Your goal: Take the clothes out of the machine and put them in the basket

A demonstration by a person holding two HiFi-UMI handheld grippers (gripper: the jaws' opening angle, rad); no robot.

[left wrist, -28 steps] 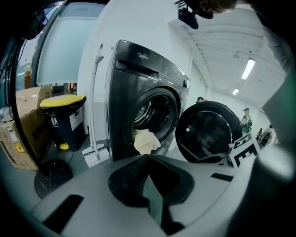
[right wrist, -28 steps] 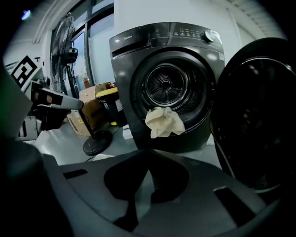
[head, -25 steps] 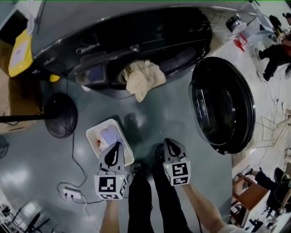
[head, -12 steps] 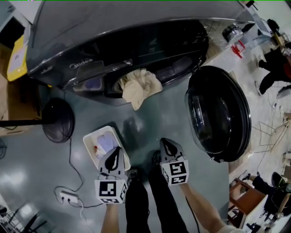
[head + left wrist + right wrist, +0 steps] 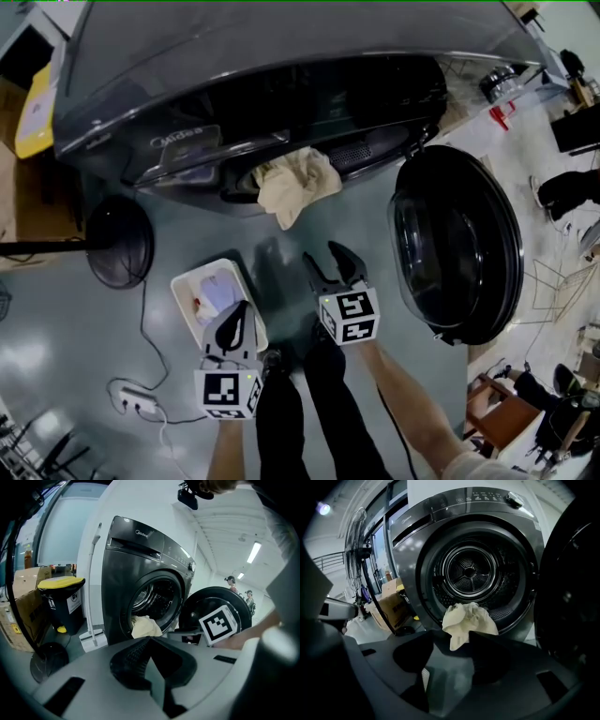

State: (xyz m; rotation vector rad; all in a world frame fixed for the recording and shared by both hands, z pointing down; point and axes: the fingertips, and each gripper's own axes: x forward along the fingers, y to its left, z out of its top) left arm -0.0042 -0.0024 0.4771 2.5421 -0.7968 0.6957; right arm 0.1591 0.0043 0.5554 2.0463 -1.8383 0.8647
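Right gripper (image 5: 330,262) fingers (image 5: 316,275) just opened partway, gripping nothing.

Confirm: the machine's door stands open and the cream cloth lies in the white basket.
No. The cream cloth hangs out of the machine, not in the white basket; the right gripper view shows it. The door does stand open.

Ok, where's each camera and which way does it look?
Head view: on the head, looking steeply down at washing machine, basket, left gripper, right gripper, arms, legs.
Left gripper view: rides that gripper, faces the machine slantwise; shows its shut jaws, the other hand.
Right gripper view: rides that gripper, faces the drum; empty jaws just opening.
Shared: all show the cream cloth hanging from the machine.
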